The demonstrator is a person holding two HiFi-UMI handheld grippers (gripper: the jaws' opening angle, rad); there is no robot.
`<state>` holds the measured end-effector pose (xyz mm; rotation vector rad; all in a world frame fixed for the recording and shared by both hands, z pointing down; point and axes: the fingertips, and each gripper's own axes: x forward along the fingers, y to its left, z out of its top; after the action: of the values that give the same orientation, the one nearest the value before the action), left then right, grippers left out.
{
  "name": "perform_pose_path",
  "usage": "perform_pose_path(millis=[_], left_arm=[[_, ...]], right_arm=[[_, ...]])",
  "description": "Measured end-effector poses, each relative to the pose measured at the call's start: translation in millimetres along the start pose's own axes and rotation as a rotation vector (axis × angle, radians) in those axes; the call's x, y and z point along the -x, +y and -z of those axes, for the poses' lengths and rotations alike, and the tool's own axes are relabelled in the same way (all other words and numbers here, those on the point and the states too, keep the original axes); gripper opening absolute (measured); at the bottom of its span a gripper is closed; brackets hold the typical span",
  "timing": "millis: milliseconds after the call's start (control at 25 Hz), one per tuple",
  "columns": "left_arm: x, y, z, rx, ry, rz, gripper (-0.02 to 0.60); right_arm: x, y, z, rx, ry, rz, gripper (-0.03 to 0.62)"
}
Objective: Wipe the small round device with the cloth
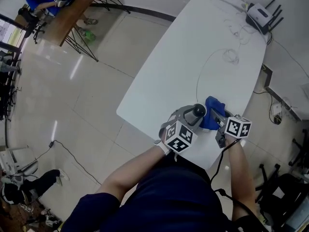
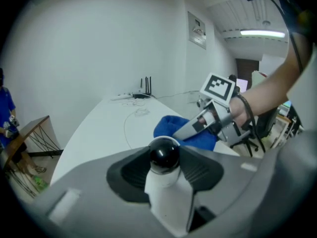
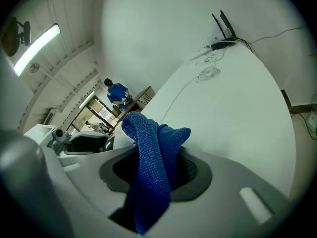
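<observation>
Close to the near edge of the bench (image 1: 159, 76), both tongs are held side by side over the white top. The left tongs (image 1: 193, 115) are closed on the small round device (image 2: 164, 155). Their dark pads press on both sides of its white body, and its glossy black ball head stands upright above them. The right tongs (image 1: 217, 116) are clamped on the cloth (image 3: 151, 167), a blue textured rag pinched between the pads. One bunched fold rises above the jaws and a tail hangs down below them.

From the head view the cloth sits just to the right of the device, near the bench's right edge. The views do not settle whether the two are touching. In the left gripper view the cloth shows behind the black head, with the right tongs reaching in from the right.

At the far end of the bench, well apart from the tongs, a white router (image 1: 263, 14) with black aerials stands near the right corner. A thin white cable (image 1: 207, 62) runs from that end in loops down the middle of the bench toward the near edge. Beyond the bench's left edge, across the pale floor, a person in blue (image 3: 116, 93) is beside a brown table.
</observation>
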<state>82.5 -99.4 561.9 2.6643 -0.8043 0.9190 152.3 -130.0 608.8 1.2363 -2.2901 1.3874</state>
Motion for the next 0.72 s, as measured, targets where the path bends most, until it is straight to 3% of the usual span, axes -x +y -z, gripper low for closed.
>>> perform_pose_path(millis=[240,400,600,720], left_arm=[[-7,1,3,0.001,-0.002,0.005,0.183],[10,-6,22,0.014,0.028,0.002,0.184],[12,8,17,-0.007,0.015,-0.004,0.183],[10,12,6,0.002,-0.027,-0.005,0.184]], right_arm=[[-18,-29,24,-0.092,0.033,0.099,0.156],[-15,-16,55,-0.152,0.039,0.141,0.158],[12,2,27,-0.168,-0.094,0.139,0.16],[43,6,13,-0.137,-0.184,0.185,0.16]])
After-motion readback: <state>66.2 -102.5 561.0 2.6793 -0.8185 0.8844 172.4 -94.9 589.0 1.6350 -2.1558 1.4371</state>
